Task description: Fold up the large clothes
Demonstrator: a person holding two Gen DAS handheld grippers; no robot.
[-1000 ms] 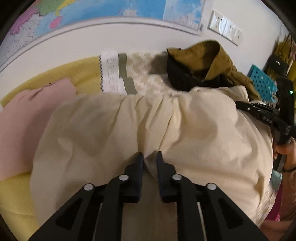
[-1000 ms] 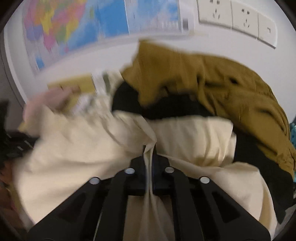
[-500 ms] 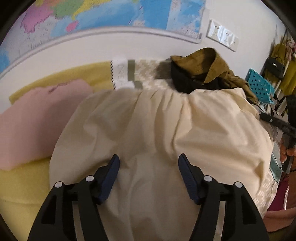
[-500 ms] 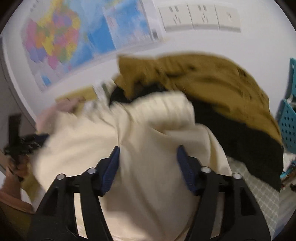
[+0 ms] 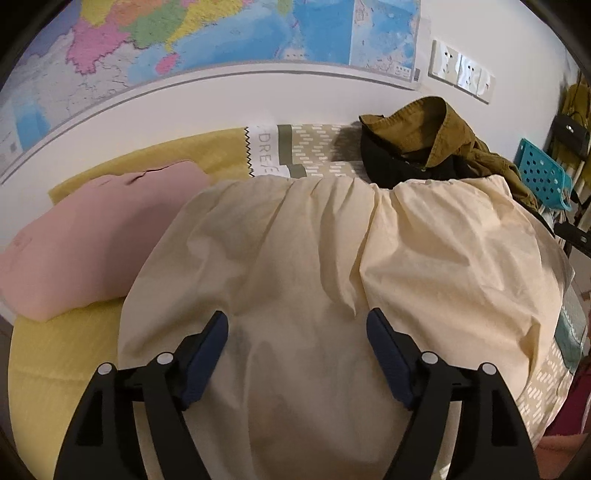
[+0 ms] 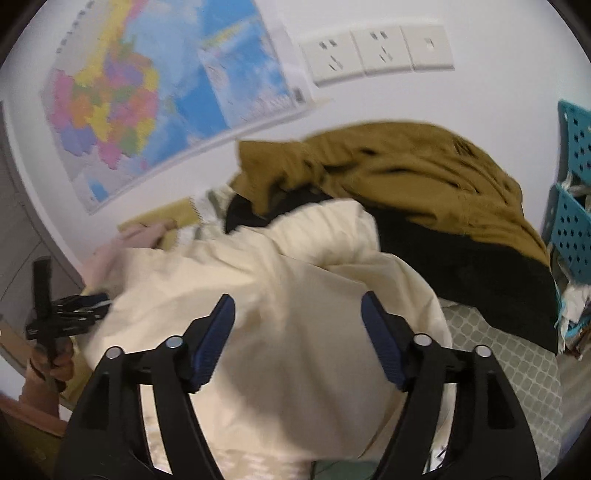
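A large cream garment lies spread and creased across the bed, its gathered edge toward the wall. My left gripper is open just above its near part, holding nothing. In the right wrist view the same cream garment lies bunched below my right gripper, which is open and empty. The left gripper also shows in the right wrist view, held by a hand at the far left.
A folded pink garment lies at the left on a yellow blanket. An olive and black clothes pile sits at the back right, also in the right wrist view. A teal basket stands at the right. A map hangs on the wall.
Both grippers were shut on the cream garment one second ago. Both have opened and let it go, and it has settled flat on the bed. Both have drawn back slightly.
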